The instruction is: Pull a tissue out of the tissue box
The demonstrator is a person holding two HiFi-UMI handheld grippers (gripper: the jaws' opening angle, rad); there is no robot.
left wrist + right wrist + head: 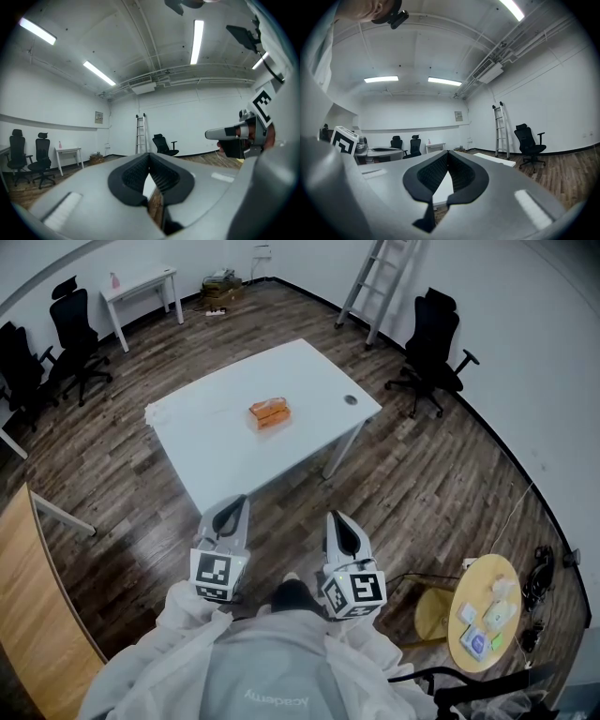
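Head view: well apart from the rectangular orange tissue box [270,413] on the smooth white table [225,451], left gripper [239,502] and right gripper [336,519] have ribbed black jaws pressed together.

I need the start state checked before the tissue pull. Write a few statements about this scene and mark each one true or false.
The tissue box sits on the white table. True.
The left gripper holds a tissue. False: it is shut on nothing.
The right gripper is shut and empty. True.
The ladder lies flat on the floor. False: it leans against the wall.
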